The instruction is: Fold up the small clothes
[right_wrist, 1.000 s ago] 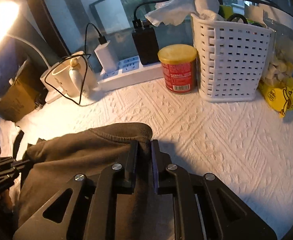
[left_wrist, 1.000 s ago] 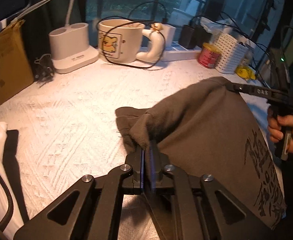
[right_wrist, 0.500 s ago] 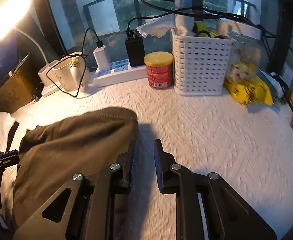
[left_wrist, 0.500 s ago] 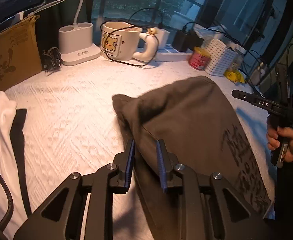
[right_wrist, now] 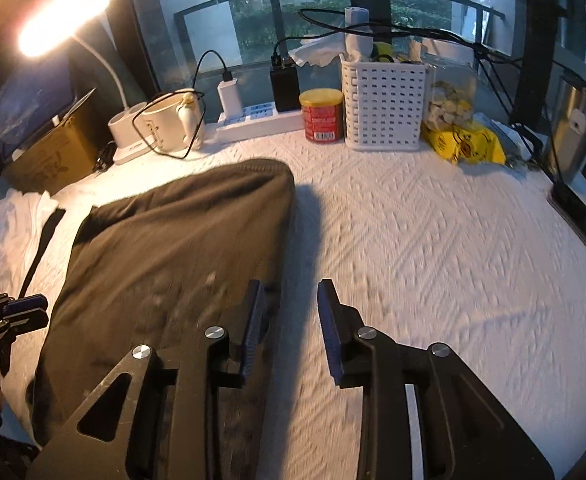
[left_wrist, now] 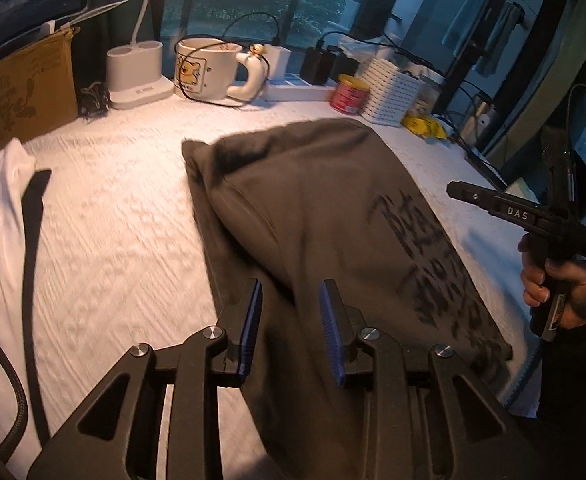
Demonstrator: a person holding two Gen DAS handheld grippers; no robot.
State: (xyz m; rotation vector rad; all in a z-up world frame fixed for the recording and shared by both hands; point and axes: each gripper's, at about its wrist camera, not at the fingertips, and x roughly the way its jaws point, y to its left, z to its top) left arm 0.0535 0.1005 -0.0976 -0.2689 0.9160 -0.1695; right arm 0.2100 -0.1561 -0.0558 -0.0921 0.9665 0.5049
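You had both the left claw and right claw wide open, gripping nothing, hovering over the dark shorts lying folded on the bench, probably lining up another fold.

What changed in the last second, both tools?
Both let go. The left tool, shut on a bunched corner of the dark garment a second ago, has opened and drawn back; the right tool opened wider and backed off its edge. The garment now lies flat on the white cloth. Mug and basket unmoved.
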